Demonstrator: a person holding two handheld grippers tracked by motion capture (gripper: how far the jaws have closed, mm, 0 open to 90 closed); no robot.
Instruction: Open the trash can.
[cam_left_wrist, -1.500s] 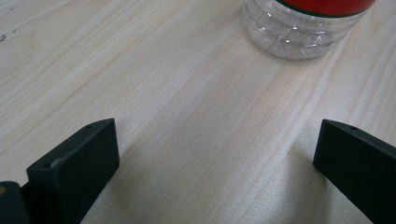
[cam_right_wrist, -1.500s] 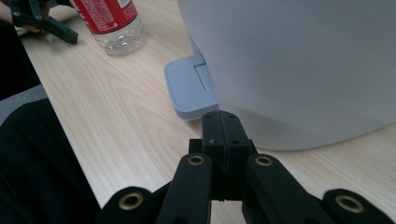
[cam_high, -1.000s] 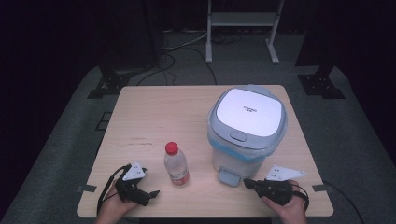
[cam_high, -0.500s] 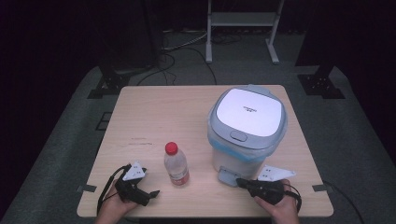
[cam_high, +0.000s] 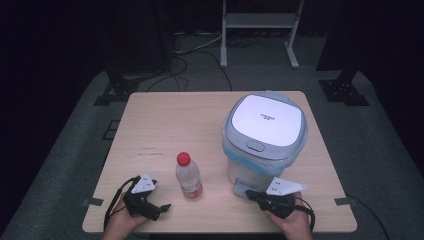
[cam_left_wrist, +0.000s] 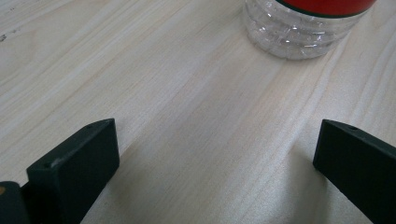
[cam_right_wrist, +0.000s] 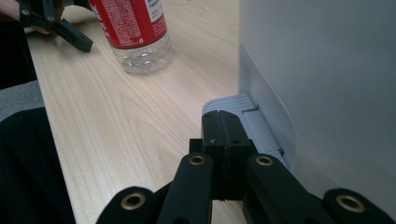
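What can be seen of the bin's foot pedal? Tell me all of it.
The foot pedal is a small grey plastic tab with a ribbed top, jutting from the base of the white bin at its near side and lying low over the wooden table. In the right gripper view the right gripper, its jaws pressed together, sits on the pedal's near end. The bin's lid is down.

Table (cam_left_wrist: 196, 116): pale matt wood, visible grain. Bottle (cam_right_wrist: 140, 37) ahead of left claw: clear ribbed plastic, glossy red label. Bin (cam_high: 264, 137) by right claw: smooth grey plastic. Jaws were matt black.
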